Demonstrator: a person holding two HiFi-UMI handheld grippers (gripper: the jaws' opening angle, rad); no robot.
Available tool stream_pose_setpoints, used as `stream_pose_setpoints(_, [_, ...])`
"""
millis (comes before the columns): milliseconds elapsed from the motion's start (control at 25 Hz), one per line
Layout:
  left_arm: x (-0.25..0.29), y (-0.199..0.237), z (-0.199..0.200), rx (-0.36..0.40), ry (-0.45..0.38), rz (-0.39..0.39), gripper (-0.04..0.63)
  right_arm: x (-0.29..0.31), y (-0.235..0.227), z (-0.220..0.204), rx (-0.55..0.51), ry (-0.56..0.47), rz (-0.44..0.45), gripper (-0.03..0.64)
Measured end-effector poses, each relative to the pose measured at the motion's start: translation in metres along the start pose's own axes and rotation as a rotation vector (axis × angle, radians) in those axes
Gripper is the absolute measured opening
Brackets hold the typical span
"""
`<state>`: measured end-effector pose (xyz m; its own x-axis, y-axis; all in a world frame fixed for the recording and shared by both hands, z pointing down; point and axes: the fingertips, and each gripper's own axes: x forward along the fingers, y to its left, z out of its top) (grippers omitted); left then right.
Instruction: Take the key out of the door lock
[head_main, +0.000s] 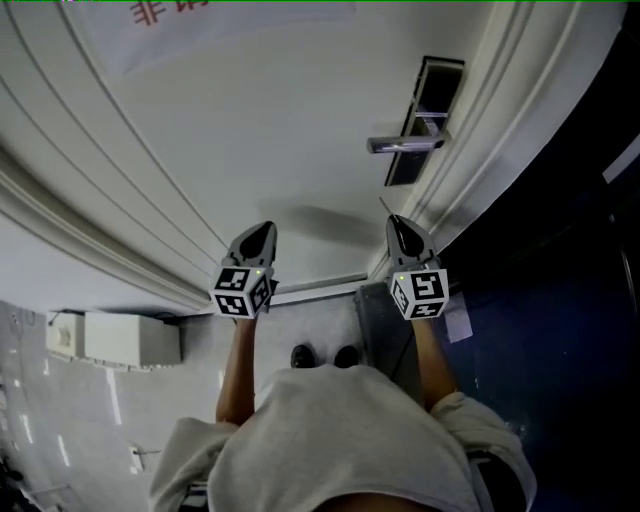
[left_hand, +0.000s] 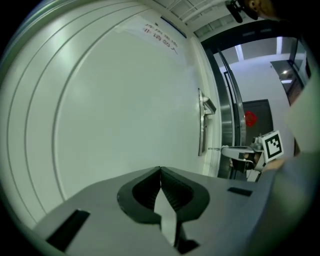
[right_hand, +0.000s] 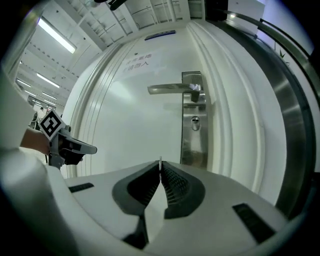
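**A:** Where is the key (right_hand: 160, 162) sitting, and what are the two grippers doing?

**B:** The right gripper (right_hand: 160, 170) is pinching it. Its jaws are standing all but together on the thin metal blade, which is showing only as a sliver poking out past the tips. The keyhole (right_hand: 195, 120) is lying at one o'clock from those tips, below the handle (right_hand: 170, 89), and it is looking empty. The key is therefore apparently already clear of the lock. The left gripper (left_hand: 160, 172), at nine o'clock of the right one, is holding its jaws pressed together on nothing.

**A:** What is threatening the result from here?

**B:** Mainly the grip. The pads are catching just a narrow, edge-on strip of metal, so any twist or knock is likely to be swivelling the key or letting it slip to the floor (head_main: 320, 325). The key's tip is also pointing at the door (head_main: 250, 120), so drifting toward twelve o'clock is risking a scrape on the panel or the lock plate (right_hand: 192, 140). The idle left gripper, if swinging across, is risking a bump against the right one
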<state>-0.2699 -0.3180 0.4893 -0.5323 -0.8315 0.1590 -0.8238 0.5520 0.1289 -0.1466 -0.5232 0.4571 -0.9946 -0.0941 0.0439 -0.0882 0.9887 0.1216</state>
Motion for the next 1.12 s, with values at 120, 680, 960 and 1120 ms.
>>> stream_pose_setpoints(120, [-0.018,0.017,-0.003,-0.011,-0.007,0.05,0.018,0.015,0.026,0.007,-0.002,-0.018,0.066,0.029])
stream_pose_setpoints(680, [-0.042,0.043,-0.005,-0.028,-0.024,0.113,0.018,0.043,0.066,0.015,-0.007,-0.036,0.138,0.029])
stream_pose_setpoints(960, [-0.029,0.035,-0.001,-0.023,-0.029,0.079,0.018,0.041,0.057,0.014,-0.012,-0.029,0.112,0.029])
stream_pose_setpoints(1120, [-0.024,0.033,0.0,-0.021,-0.027,0.066,0.018,0.041,0.055,0.012,-0.025,-0.022,0.107,0.029])
